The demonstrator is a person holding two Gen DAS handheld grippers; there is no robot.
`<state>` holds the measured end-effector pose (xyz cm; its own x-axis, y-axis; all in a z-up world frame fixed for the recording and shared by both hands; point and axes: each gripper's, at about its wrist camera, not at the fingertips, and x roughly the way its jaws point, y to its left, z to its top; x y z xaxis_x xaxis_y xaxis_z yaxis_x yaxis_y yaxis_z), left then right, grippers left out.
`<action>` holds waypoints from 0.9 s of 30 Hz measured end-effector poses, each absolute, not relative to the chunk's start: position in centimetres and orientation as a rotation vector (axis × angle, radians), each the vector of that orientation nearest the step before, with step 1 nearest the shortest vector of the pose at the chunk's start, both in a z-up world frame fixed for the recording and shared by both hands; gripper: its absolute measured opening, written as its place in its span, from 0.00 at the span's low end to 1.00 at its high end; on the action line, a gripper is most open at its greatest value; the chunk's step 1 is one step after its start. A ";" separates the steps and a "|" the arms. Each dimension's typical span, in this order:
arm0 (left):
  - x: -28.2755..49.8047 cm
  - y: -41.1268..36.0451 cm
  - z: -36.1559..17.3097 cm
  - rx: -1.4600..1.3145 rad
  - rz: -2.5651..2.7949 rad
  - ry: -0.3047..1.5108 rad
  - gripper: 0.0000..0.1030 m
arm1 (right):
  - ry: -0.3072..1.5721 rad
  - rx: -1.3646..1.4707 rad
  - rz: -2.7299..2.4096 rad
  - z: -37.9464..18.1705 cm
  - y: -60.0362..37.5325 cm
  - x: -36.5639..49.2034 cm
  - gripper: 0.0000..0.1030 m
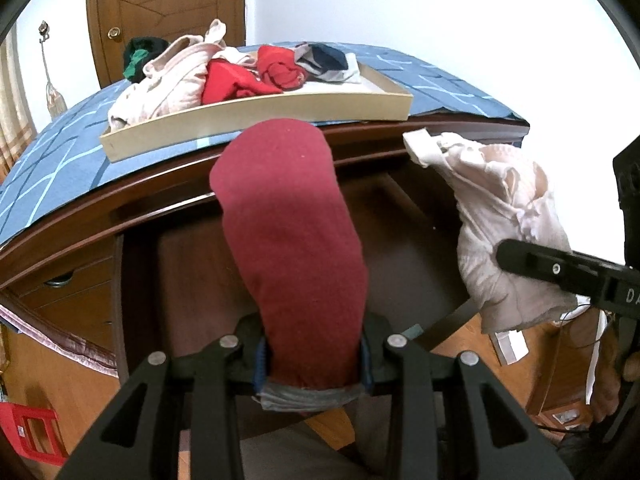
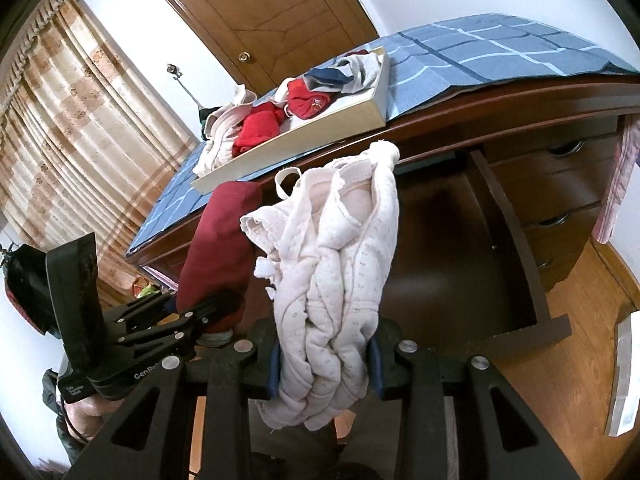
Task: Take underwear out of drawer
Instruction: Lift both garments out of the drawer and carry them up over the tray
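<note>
Two garments held above the open drawer

A dark red garment (image 1: 288,248) is clamped in the left tongs (image 1: 312,364) and a pale pink one (image 2: 336,280) in the right tongs (image 2: 324,364); the tray (image 1: 256,120) on the table (image 1: 60,168) lies ahead, nearer the left, above the drawer (image 2: 516,240).

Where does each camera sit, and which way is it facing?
Left wrist: on the left gripper, looking down over the open drawer toward the tray; its fingers clamp a red garment.
Right wrist: on the right gripper, same direction; its fingers clamp a cream garment.
Shared: each shows the other gripper, both garments, tray, drawer, door.
</note>
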<state>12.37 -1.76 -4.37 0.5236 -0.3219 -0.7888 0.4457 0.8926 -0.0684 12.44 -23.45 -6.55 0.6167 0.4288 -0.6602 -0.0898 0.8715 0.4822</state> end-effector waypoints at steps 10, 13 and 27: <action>11.5 -1.6 -1.9 0.130 -0.465 0.844 0.32 | 0.801 0.407 0.338 -4.3 -22.6 11.0 0.34; 11.6 -1.8 -1.3 0.133 -0.471 0.832 0.32 | 0.783 0.404 0.342 -3.6 -22.4 11.1 0.34; 12.7 -1.6 1.4 0.128 -0.486 0.785 0.32 | 0.751 0.424 0.367 -1.6 -22.1 12.7 0.34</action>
<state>12.69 -1.63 1.38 0.6036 -0.3719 -0.7052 0.4655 0.8825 -0.0670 12.68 -22.07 -1.62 0.6754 0.4637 -0.5734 -0.1681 0.8539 0.4925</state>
